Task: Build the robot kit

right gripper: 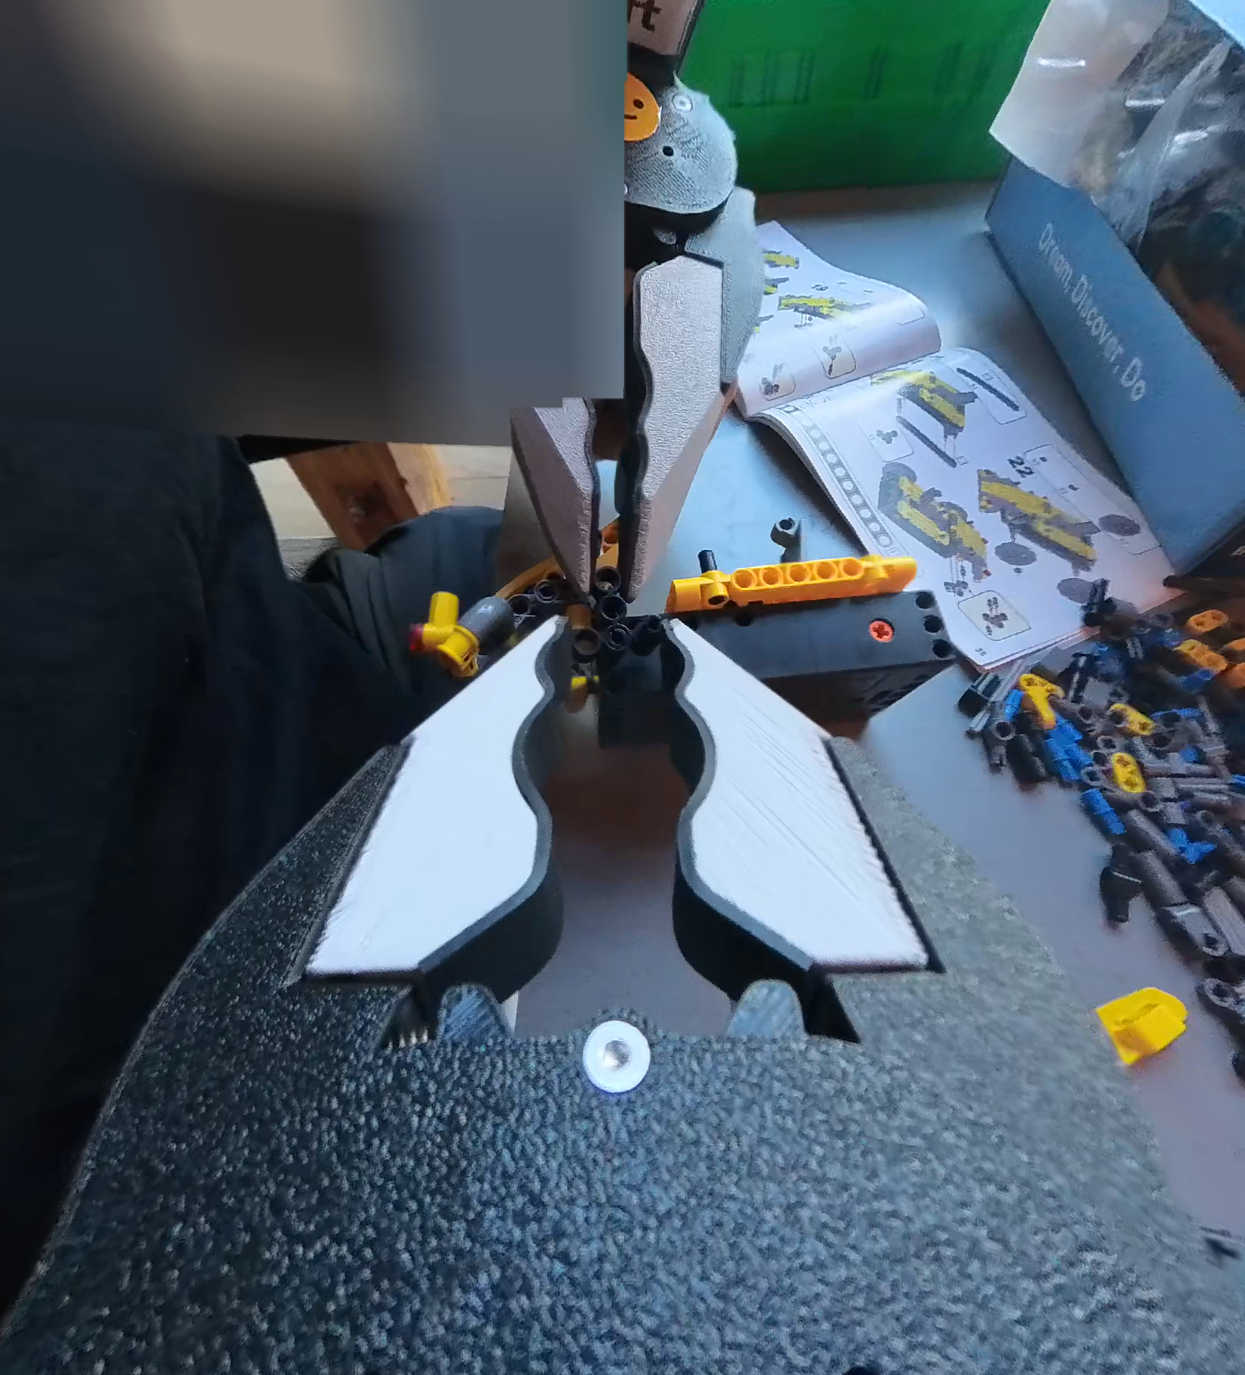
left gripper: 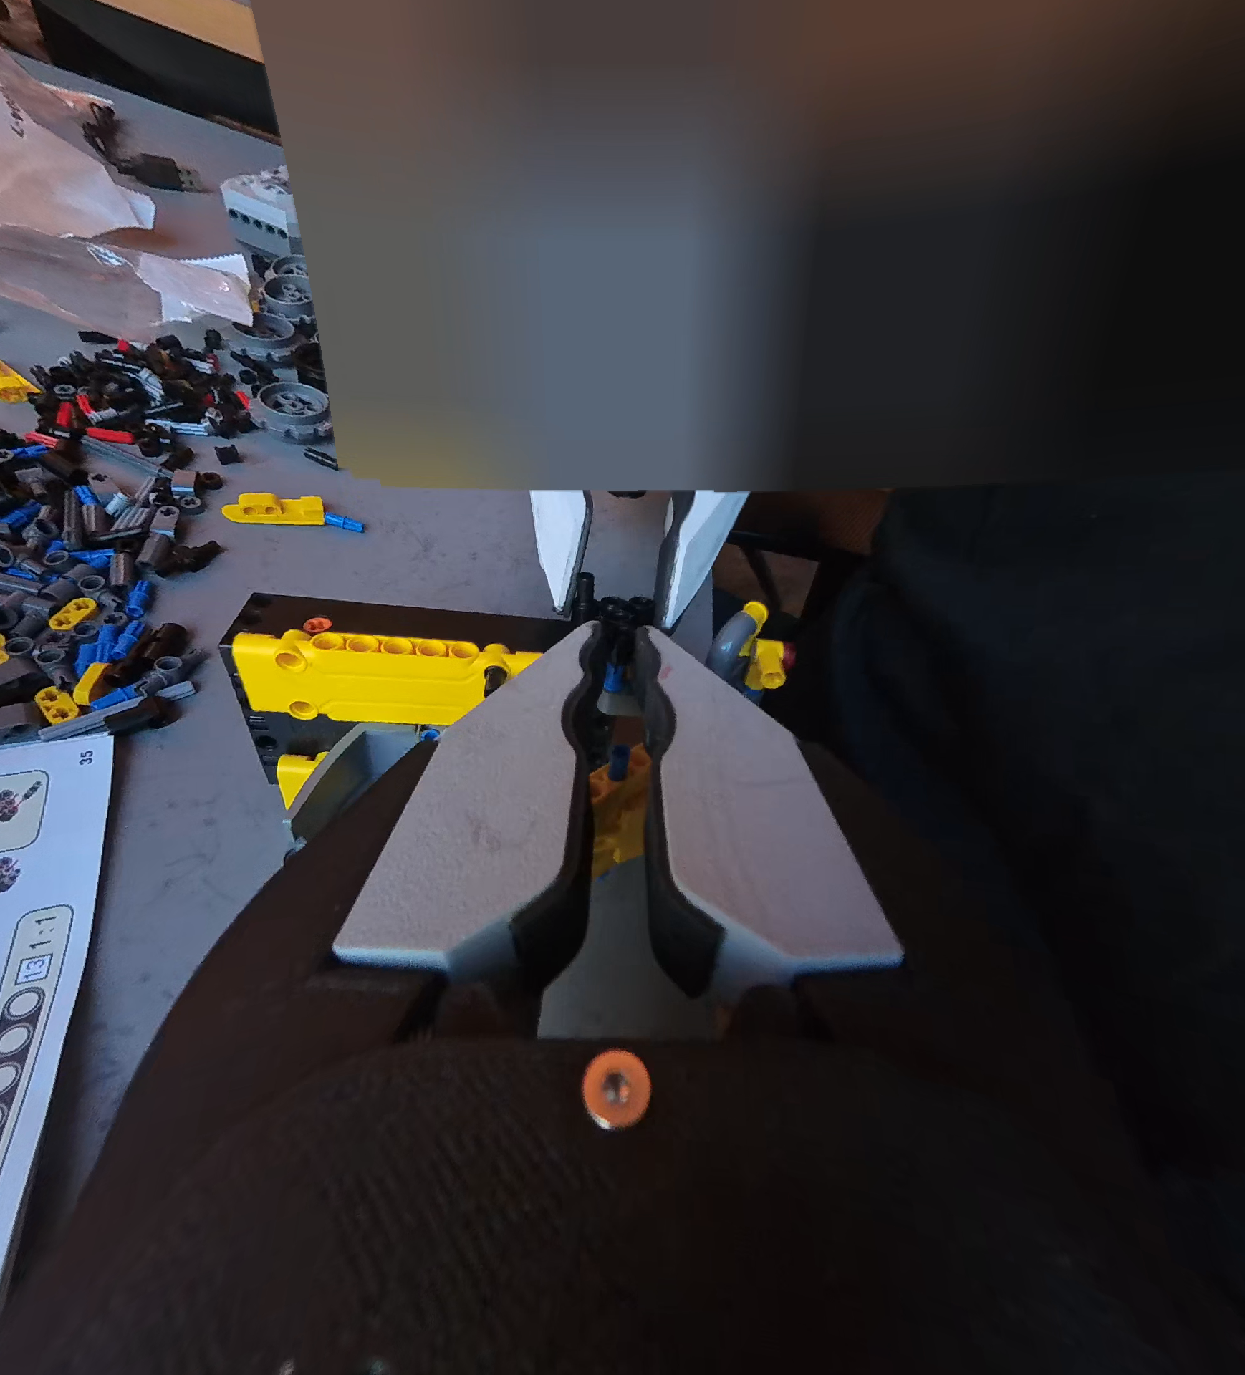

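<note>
A partly built model lies at the table's edge: a black block (left gripper: 396, 606) (right gripper: 828, 655) with a yellow holed beam (left gripper: 381, 655) (right gripper: 791, 577) on it, and a grey elbow with a yellow connector (left gripper: 761, 655) (right gripper: 456, 632) at its end. My left gripper (left gripper: 616, 632) (right gripper: 607, 591) is shut on a small black connector cluster (right gripper: 608, 617) at that end; a blue pin (left gripper: 613, 673) shows in its narrow gap. My right gripper (right gripper: 612, 623) (left gripper: 621, 614) meets it tip to tip, its fingers closed against the same cluster from the opposite side.
A pile of loose black, blue, grey and yellow parts (left gripper: 46, 536) (right gripper: 1163, 781) covers the table. An instruction booklet (left gripper: 2, 930) (right gripper: 939, 461), plastic bags (left gripper: 46, 208), grey wheels (left gripper: 292, 405), a blue-grey box (right gripper: 1125, 335) and a loose yellow piece (right gripper: 1140, 1023) lie around. A person in dark clothing sits close. The tips of both grippers are at nearly the same place. From the right gripper's tips to the black block (right gripper: 828, 655) is close to 5 cm.
</note>
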### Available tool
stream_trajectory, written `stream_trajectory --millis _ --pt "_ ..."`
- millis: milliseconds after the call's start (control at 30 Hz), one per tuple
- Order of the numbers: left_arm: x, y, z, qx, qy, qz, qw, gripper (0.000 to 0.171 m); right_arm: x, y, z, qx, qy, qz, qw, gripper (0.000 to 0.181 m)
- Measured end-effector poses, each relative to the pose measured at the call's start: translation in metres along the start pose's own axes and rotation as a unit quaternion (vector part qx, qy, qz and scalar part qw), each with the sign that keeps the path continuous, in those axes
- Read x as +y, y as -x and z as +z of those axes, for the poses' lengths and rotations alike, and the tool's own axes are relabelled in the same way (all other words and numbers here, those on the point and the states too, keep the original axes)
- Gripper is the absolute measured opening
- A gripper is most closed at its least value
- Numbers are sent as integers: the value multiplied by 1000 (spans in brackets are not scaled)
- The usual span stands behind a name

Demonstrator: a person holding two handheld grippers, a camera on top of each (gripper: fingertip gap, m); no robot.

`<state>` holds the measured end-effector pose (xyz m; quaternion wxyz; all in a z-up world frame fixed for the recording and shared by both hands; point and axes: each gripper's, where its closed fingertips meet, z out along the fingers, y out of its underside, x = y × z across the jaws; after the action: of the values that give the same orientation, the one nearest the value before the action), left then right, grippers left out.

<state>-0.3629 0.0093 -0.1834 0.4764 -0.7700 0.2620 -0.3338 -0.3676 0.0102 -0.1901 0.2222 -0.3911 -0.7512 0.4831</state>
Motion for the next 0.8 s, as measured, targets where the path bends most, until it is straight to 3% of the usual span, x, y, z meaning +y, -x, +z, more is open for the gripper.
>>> stream_trajectory --millis 300,500,800 --pt "2 -1 -2 20 -7 -5 1000 4 -2 1 1 20 53 -39 998 23" --pt "4 -1 -2 27 -10 -18 999 4 0 2 2 -21 56 38 997 23" --pt "6 -1 -3 19 -1 -5 1000 5 1 2 4 1 60 -40 997 23"
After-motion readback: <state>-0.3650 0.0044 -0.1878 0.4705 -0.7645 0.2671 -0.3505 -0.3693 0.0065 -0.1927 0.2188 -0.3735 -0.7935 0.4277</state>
